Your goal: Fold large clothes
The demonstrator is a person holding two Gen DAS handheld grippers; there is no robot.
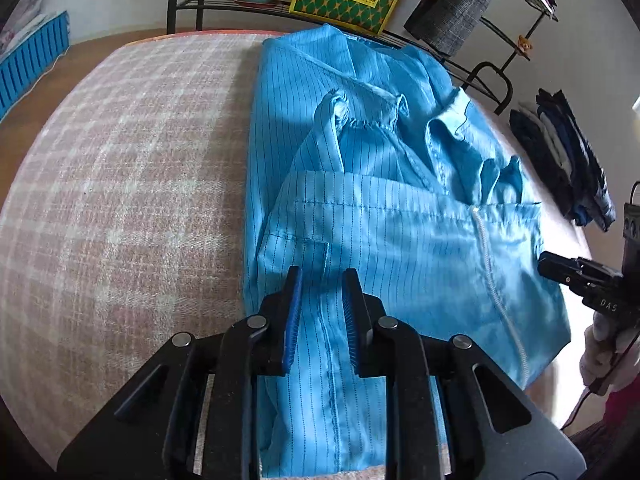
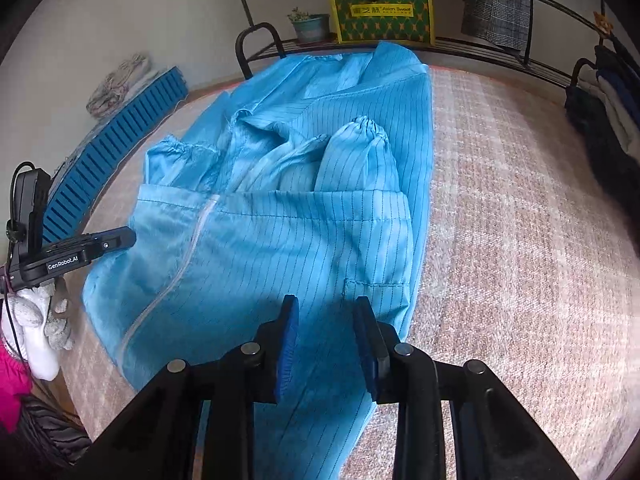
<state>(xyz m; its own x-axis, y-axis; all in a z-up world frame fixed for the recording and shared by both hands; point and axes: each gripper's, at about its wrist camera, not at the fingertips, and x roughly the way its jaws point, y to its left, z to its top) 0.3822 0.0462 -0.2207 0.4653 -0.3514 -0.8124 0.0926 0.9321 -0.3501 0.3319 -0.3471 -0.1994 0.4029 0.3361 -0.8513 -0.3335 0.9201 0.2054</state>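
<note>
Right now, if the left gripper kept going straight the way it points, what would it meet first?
Most likely the blue striped garment. The left gripper points down at the folded lower part lying on the checked blanket, jaws apart with nothing pinched. Depth is unclear, but only cloth lies ahead.

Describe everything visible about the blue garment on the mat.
The blue garment is a light blue coat of thin, smooth-looking fabric with fine dark pinstripes. It has a white zipper down the front, a patch pocket, a collar and elastic-gathered cuffs. It lies partly folded on the pink checked mat, its lower part turned up over the body and the sleeves bunched across the chest. Both grippers hover open above its near edge; no pad presses on it.
</note>
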